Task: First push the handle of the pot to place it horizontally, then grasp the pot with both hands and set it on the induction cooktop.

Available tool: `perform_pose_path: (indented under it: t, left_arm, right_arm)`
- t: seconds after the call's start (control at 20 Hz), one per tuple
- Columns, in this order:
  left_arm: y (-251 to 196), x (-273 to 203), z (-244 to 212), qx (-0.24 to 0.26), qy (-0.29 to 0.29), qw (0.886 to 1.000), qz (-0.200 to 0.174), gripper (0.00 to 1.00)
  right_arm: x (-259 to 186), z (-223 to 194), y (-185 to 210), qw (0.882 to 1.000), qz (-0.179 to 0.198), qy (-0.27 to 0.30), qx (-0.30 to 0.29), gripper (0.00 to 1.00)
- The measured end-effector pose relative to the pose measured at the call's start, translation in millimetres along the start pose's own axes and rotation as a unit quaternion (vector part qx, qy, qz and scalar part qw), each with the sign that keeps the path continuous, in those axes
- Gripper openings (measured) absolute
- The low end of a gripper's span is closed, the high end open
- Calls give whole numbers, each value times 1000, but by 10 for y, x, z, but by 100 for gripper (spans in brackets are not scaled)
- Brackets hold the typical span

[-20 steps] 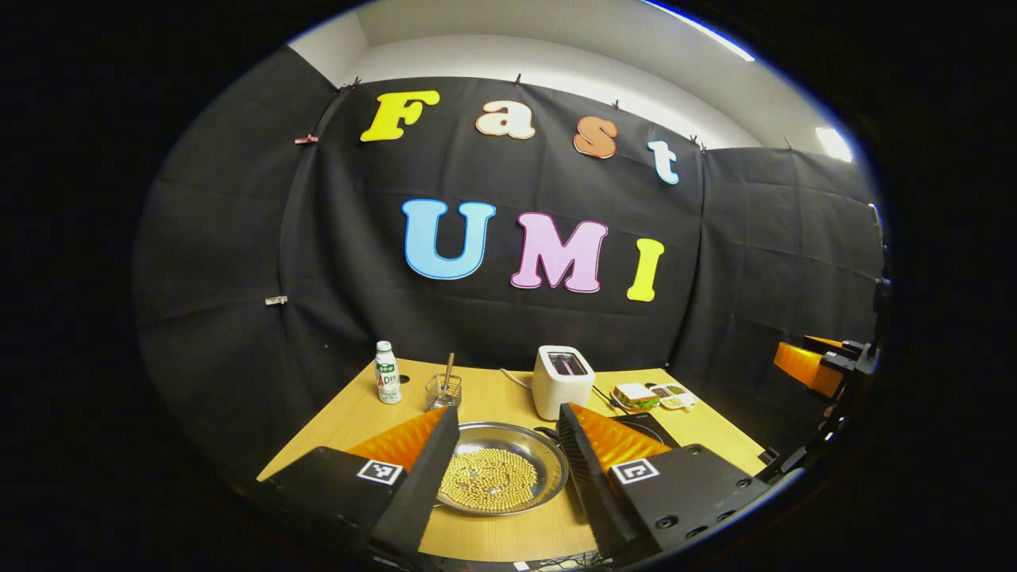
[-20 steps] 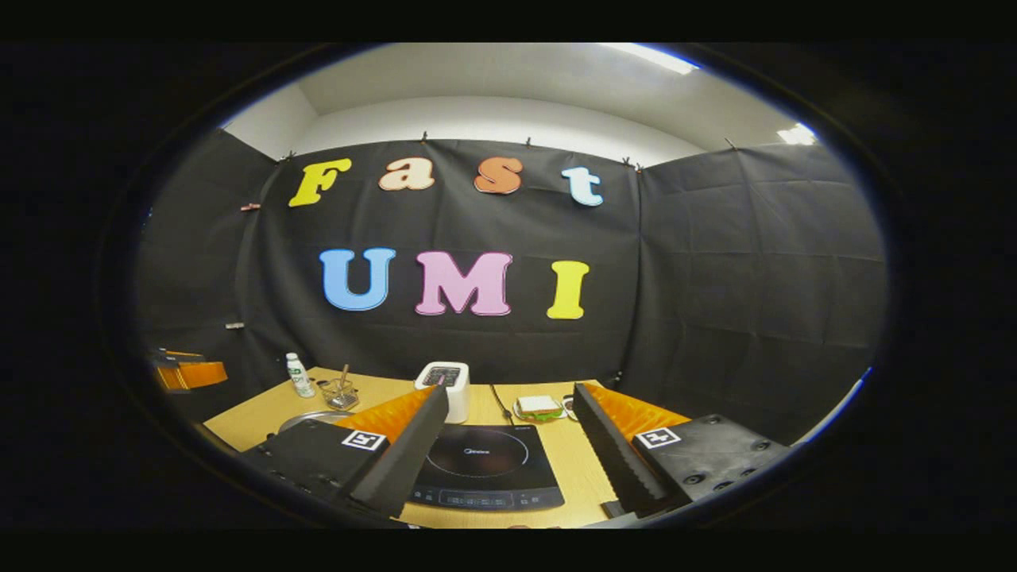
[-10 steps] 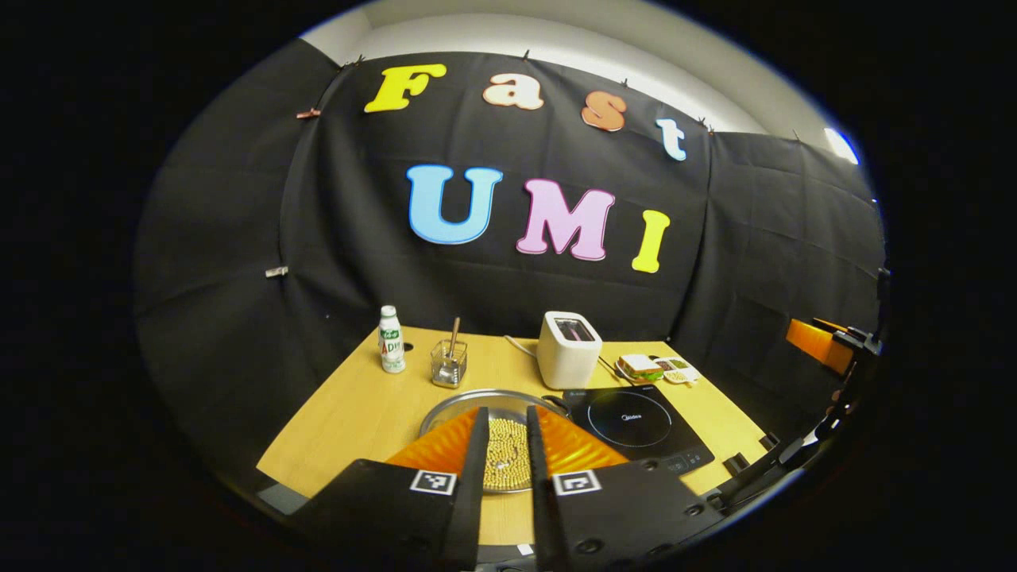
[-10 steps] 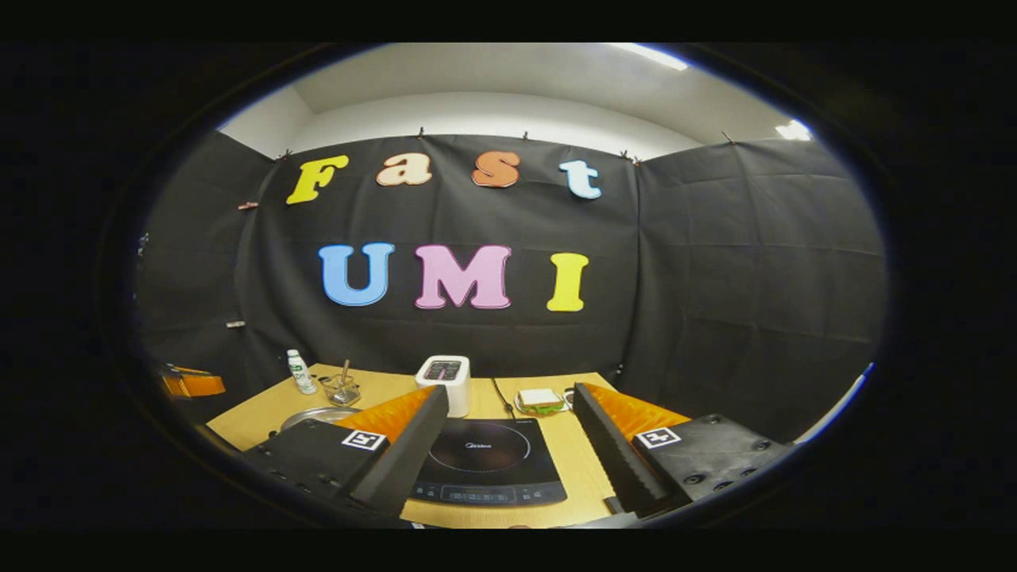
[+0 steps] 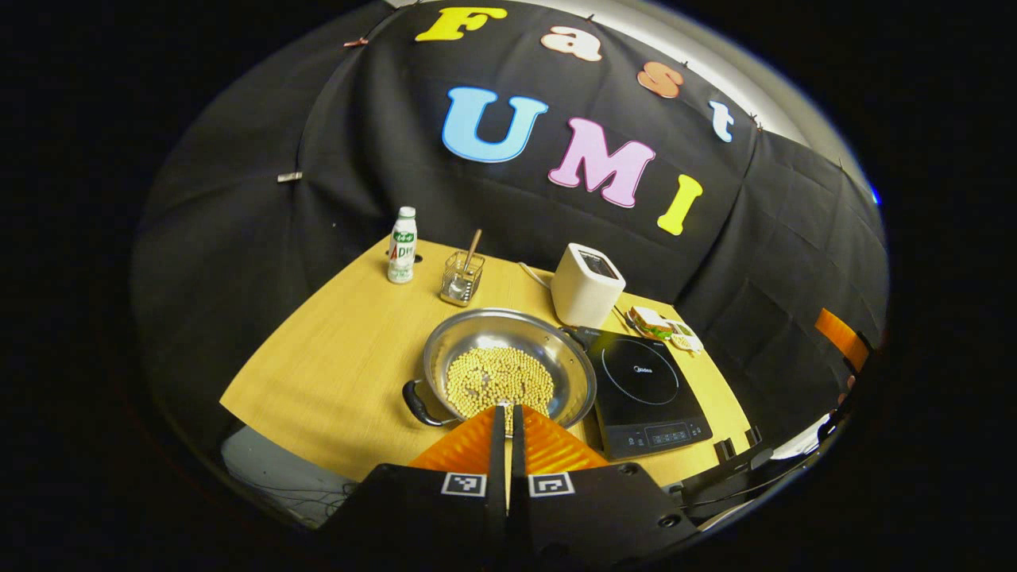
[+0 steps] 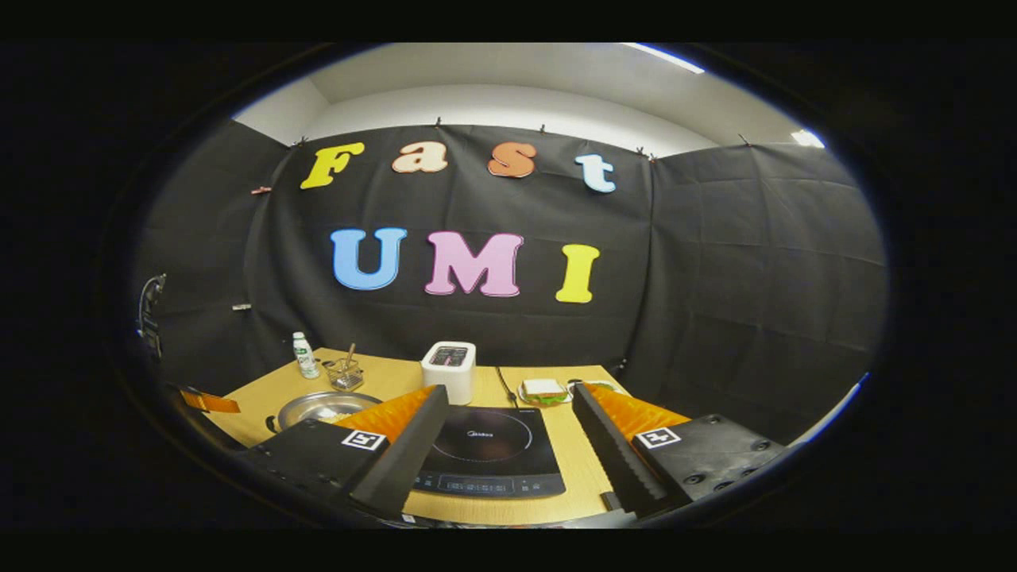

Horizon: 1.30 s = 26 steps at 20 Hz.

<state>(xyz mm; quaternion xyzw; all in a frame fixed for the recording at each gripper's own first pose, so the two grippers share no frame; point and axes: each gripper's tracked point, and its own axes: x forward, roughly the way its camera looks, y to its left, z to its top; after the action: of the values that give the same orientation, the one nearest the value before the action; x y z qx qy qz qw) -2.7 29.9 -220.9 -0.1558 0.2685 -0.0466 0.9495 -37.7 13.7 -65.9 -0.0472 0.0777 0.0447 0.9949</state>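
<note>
A shallow steel pot [image 5: 508,327] holding pale beans sits on the wooden table, just left of the black induction cooktop [image 5: 642,380]. One black loop handle [image 5: 416,402] points toward the near left; the other sits at the far right rim beside the cooktop. My left gripper [image 5: 506,413] hovers above the pot's near rim, shut with nothing between its fingers. In the right gripper view, my right gripper [image 6: 510,395] stands open over the near part of the cooktop [image 6: 489,445], with the pot [image 6: 295,409] off to the left.
A white toaster [image 5: 586,284] stands behind the cooktop. A small bottle [image 5: 403,245] and a glass holder with a spoon [image 5: 461,278] are at the table's back left. A sandwich on a plate [image 5: 653,320] lies at the back right. The table [image 5: 342,357] has bare wood on its left.
The left gripper went from wide open to shut, rose, and tilted down over the pot. The right gripper stayed open and barely shifted.
</note>
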Motion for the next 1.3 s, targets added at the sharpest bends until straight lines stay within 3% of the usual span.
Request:
perform_pose_path:
  t: [0.2, 0.6, 0.85, 1.3]
  left_arm:
    - [227, 220, -234, 10, 38, 999, 7, 5]
    - [264, 627, -542, 24, 107, 993, -46, 5]
    - [456, 873, -790, 69, 157, 984, -43, 5]
    - [573, 1167, -883, 49, 206, 976, -56, 5]
  right_arm:
    - [33, -26, 89, 1000, 8, 7, 13, 98]
    - [150, -85, 291, 999, 30, 21, 32, 98]
    - [223, -190, 353, 999, 24, 39, 22, 98]
    - [277, -278, 306, 998, -6, 51, 20, 98]
